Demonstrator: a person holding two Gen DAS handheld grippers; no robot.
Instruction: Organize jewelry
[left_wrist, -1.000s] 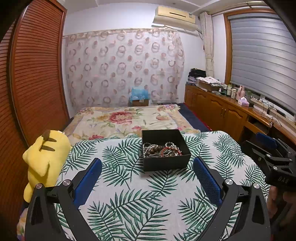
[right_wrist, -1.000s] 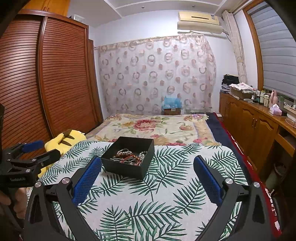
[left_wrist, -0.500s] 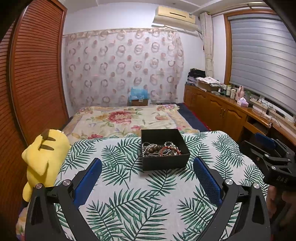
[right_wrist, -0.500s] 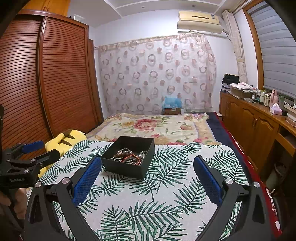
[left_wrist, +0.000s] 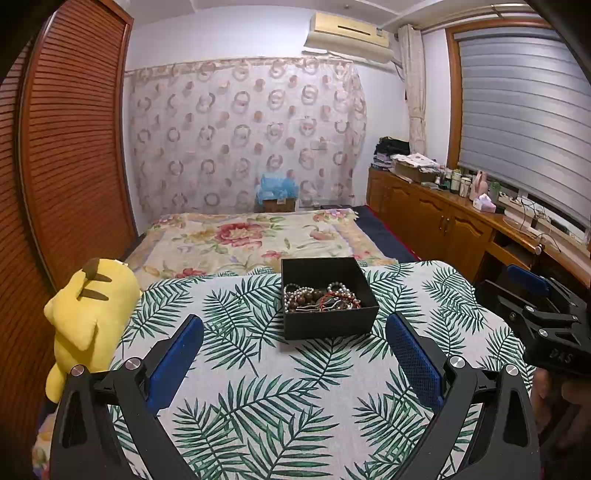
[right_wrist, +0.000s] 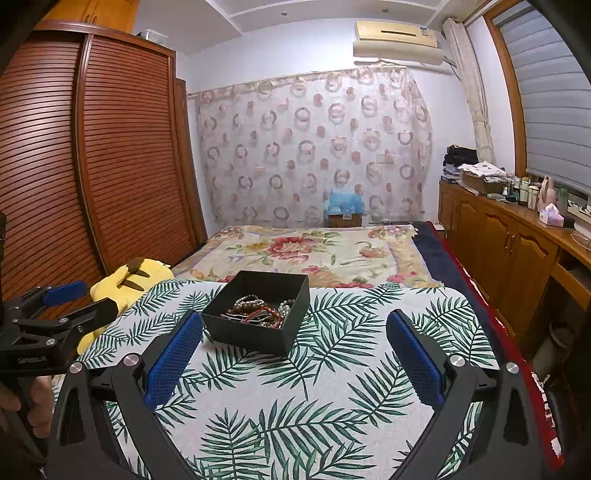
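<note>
As a second ago, black box (left_wrist: 328, 291) between spread left hand-held gripper (left_wrist: 294, 326) fingers.

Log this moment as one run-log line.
phase: pre-grasp | left hand-held gripper: open, empty | right hand-held gripper: open, empty | black box: on leaf-print cloth, holds tangled bead jewelry

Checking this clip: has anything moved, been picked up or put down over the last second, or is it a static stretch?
Nearly static. Only a slight camera drift in the left wrist view; nothing was taken hold of or let go. The black box still sits on the leaf-print cloth with the jewelry heaped inside. The left gripper and right gripper keep their jaws open and empty, short of the box.
</note>
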